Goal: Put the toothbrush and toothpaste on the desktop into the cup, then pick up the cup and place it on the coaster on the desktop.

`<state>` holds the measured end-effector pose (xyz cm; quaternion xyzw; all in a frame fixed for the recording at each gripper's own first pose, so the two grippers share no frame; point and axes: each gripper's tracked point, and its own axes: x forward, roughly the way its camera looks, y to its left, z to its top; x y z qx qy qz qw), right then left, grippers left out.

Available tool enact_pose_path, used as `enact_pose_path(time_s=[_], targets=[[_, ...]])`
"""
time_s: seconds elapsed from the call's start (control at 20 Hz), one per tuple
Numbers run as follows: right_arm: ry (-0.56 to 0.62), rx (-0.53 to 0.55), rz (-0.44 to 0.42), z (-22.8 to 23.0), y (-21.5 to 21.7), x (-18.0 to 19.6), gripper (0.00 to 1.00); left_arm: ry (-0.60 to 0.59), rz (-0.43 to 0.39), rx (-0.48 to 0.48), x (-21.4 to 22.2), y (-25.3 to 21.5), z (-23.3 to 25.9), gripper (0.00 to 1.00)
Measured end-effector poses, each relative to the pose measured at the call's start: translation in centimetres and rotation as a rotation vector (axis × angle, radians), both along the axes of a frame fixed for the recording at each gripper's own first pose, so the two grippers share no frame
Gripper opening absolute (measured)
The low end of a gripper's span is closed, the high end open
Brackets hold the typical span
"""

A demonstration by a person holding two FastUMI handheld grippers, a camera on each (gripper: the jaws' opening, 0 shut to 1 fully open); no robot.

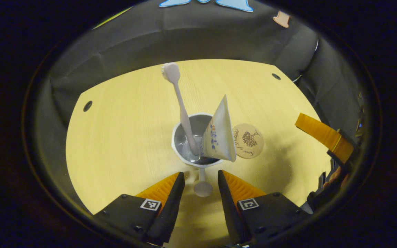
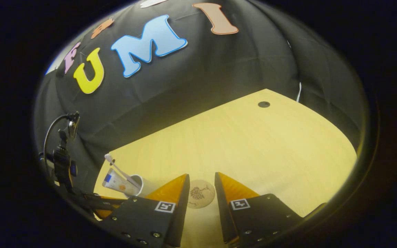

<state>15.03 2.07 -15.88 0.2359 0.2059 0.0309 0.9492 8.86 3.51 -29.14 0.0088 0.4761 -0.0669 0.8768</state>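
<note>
desktop open left | right — coaster just beside cup

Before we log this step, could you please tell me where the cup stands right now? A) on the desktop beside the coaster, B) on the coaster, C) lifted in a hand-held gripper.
A: the cup, with the toothbrush and toothpaste inside, stands on the desktop next to the bare coaster, and both hand-held grippers are open.
</note>
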Motion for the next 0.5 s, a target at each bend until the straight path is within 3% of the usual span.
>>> enact_pose_path(time_s=[0.3, 0.4, 0.5], targets=[[0.03, 0.005, -0.03, -1.0, -1.5, -0.1, 0.44, 0.053, -0.002, 0.008, 1.2, -0.1, -2.2, 0.67], [0.042, 0.007, -0.036, -1.3, -1.7, -0.2, 0.43, 0.066, 0.013, 0.005, 1.2, 0.2, -2.4, 0.41], [0.049, 0.009, -0.035, -1.5, -1.7, -0.2, 0.44, 0.07, 0.0, 0.008, 1.3, 0.4, -2.0, 0.35]])
